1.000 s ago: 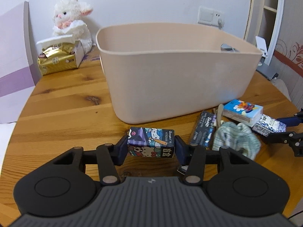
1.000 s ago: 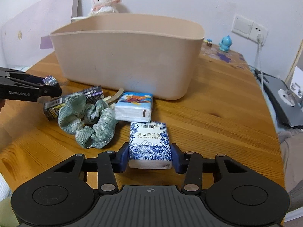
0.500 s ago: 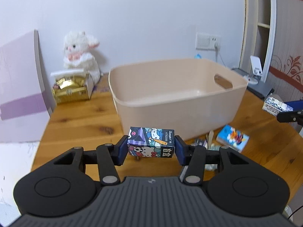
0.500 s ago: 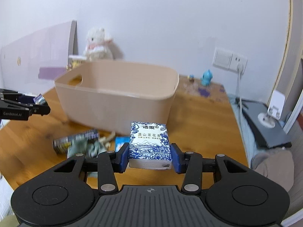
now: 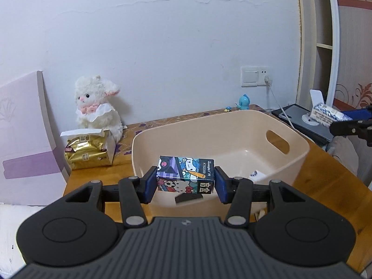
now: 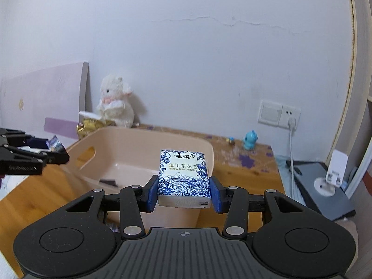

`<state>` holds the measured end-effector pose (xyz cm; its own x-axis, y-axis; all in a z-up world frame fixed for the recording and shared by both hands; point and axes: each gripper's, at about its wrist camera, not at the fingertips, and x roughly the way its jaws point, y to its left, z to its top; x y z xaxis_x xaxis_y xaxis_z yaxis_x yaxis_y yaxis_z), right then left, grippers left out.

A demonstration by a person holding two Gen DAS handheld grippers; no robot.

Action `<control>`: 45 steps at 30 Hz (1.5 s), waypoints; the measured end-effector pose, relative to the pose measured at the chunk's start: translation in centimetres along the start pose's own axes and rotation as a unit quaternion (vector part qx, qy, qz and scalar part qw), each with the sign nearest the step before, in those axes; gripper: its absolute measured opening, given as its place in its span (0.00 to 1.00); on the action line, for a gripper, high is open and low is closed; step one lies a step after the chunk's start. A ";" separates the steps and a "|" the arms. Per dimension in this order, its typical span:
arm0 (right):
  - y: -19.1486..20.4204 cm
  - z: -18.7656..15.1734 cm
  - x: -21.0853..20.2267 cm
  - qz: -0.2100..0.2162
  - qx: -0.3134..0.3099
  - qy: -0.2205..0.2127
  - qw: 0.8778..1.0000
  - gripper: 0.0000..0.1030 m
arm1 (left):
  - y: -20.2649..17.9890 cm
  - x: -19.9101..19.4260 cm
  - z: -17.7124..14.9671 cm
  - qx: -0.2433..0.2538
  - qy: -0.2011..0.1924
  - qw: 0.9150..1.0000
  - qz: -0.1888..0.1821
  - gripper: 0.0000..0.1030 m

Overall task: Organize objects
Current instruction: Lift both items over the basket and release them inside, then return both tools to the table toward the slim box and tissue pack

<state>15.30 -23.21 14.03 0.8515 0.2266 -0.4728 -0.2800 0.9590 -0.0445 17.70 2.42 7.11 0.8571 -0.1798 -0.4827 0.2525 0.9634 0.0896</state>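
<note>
Beige plastic formed the storage bin on the wooden table, and both held items hung above it. The left gripper had its blue pads clamped on the ends of a cartoon-printed carton, held level over the bin's near-left rim. The right gripper was closed on a blue-and-white tissue pack, raised over the bin's right end. Inside the bin lay a small dark box and a white item, the latter too hidden to name. A white plush lamb sat against the wall behind a gold foil packet.
</note>
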 end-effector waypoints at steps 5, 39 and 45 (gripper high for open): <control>0.5 1.6 2.8 -0.003 0.000 0.004 1.000 0.41 | -0.2 3.6 1.4 -0.003 0.023 1.000 0.008 0.51; 2.8 0.6 7.8 -0.020 -0.013 0.054 0.998 0.98 | -2.4 7.3 2.3 -0.010 0.094 0.995 0.023 0.90; 1.9 -0.1 4.1 -0.015 0.001 0.034 0.999 1.00 | -2.4 3.8 1.7 0.007 0.063 0.997 0.038 0.95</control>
<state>18.21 -20.46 11.91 0.8277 0.1860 -0.5295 -0.2542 0.9654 -0.0583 21.14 -0.92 6.56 0.8104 -0.0791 -0.5804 0.1966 0.9701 0.1422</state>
